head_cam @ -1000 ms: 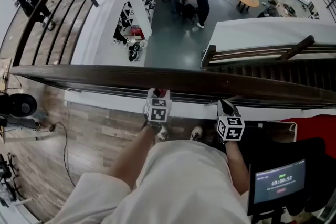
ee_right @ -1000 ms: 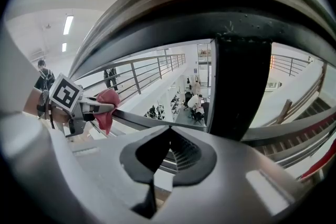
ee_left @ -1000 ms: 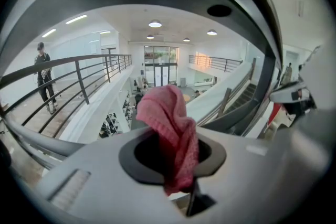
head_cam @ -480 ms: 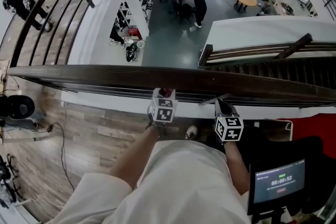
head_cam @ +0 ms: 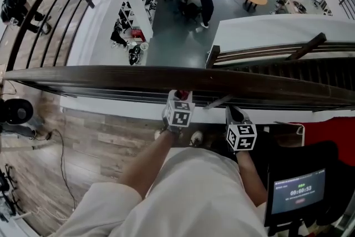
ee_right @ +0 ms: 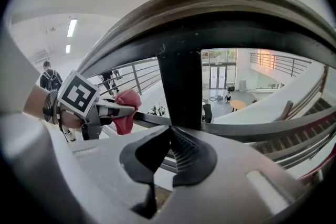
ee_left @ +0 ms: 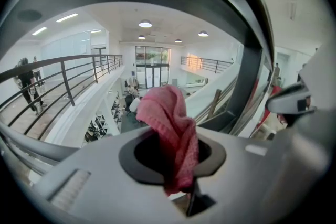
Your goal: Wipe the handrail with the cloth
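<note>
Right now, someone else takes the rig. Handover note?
Grippers: left gripper shut on the pink cloth; right gripper shut, empty, near a black post under the rail.
Where: the cloth is up at the near edge of the handrail, roughly mid-span.
Done: can't tell how much has been wiped.
Left: probably run the cloth along the rail.

Wood-plank floor (head_cam: 105, 139), a thin black cable (head_cam: 60, 161) and a round black object (head_cam: 16, 111) at its left.
</note>
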### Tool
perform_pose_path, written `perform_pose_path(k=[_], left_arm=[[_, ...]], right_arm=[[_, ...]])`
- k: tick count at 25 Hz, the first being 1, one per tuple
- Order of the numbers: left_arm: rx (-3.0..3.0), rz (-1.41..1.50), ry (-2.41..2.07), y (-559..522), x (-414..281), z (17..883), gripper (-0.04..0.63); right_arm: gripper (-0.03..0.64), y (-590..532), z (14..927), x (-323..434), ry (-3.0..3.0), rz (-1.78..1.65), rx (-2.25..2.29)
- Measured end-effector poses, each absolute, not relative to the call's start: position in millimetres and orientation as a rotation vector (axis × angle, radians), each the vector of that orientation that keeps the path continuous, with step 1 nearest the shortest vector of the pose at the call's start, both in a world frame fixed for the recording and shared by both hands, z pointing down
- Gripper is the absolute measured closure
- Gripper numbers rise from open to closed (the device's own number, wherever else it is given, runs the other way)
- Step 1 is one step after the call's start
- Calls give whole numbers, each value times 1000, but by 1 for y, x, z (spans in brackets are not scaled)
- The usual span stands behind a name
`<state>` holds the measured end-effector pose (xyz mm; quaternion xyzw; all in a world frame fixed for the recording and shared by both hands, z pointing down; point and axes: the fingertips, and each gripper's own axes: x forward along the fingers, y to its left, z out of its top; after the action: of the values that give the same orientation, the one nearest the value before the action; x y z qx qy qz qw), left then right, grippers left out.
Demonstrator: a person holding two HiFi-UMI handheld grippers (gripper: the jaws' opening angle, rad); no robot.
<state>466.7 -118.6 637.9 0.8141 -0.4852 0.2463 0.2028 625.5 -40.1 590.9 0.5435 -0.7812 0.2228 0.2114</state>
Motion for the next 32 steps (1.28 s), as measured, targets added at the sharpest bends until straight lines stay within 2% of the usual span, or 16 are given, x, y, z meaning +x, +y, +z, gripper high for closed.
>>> perform_pose_path(k=[21,32], left_arm=[[2300,646,-1161,-119,578,632,508],[2304,691,-1134,-110,589,633,509]], right_arm=[[614,-17,598,665,-2124,638,1534],[614,-16,602,662,-2129,626,1494]])
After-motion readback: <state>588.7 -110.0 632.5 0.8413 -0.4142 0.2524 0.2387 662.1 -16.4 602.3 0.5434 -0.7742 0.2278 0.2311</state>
